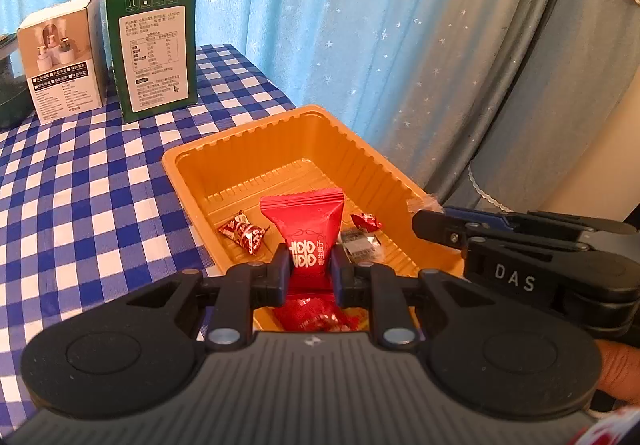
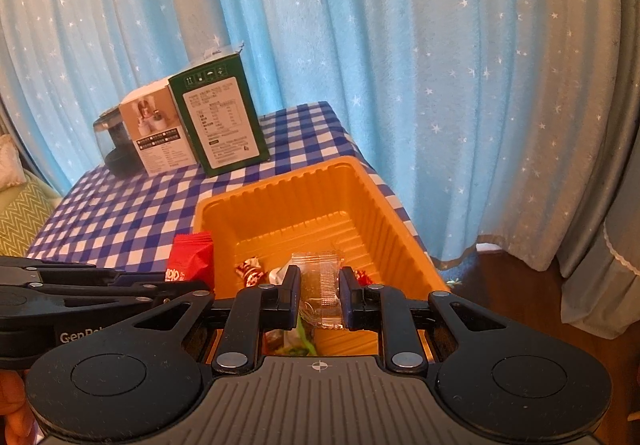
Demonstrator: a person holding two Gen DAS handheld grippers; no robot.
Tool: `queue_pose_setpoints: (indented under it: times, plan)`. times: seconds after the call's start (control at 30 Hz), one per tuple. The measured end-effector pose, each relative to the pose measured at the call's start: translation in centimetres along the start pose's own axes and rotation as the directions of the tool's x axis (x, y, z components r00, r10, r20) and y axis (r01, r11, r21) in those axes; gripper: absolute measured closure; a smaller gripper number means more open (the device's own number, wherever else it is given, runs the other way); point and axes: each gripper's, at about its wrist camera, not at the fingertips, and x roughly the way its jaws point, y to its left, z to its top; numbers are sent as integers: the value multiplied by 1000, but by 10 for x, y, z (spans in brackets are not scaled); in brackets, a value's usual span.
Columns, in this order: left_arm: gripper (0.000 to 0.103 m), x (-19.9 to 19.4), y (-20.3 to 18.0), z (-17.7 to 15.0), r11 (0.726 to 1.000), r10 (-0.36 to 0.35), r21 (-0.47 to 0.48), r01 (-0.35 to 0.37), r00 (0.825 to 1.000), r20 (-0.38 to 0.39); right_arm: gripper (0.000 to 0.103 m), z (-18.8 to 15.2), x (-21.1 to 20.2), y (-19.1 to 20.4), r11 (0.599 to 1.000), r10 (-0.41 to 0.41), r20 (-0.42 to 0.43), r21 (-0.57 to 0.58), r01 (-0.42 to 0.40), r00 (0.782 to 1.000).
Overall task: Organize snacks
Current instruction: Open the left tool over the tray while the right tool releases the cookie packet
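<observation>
Left tool (image 1: 309,265) pinches a red snack packet (image 1: 306,229) at its lower half, packet upright over the near end of the orange tray (image 1: 224,149); right tool (image 2: 319,285) grips a clear-wrapped snack (image 2: 322,277) between its fingers, also over the tray's near end; from the left wrist view the right tool sits just right of the tray's near right corner; tray floor holds a red-and-white wrapped candy (image 1: 243,232) on the left, a small red candy (image 1: 366,222) on the right, a clear packet with dark contents (image 1: 362,243) just near it; more red wrapping shows under the left tool; tray sits on the desk's blue checked cloth (image 1: 80,185), near its right edge; far left stand a white box (image 1: 62,61) and a green box (image 1: 154,49), side by side; blue star curtain (image 1: 340,5) behind.
</observation>
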Motion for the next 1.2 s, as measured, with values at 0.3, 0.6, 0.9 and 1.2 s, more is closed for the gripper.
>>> queue_pose_setpoints:
  times: [0.3,0.6,0.9,1.2]
  plan:
    - [85,23,15,9,1000,3,-9,-3,1000,-24,82,7,17,-2,1000,-11,-12,-9,11,1000]
    - [75,41,18,10,1000,14,28,-13,999,-49,82,7,23,-2,1000,-16,-18,-4,16,1000]
    - [75,22,27,-3,999,40,-4,-40,999,-18,82,5,24,-4,1000,-15,-20,0,15,1000]
    - [75,9,26,-5,999,41,-7,-41,999,0,82,9,20,-3,1000,-14,-14,3,14,1000]
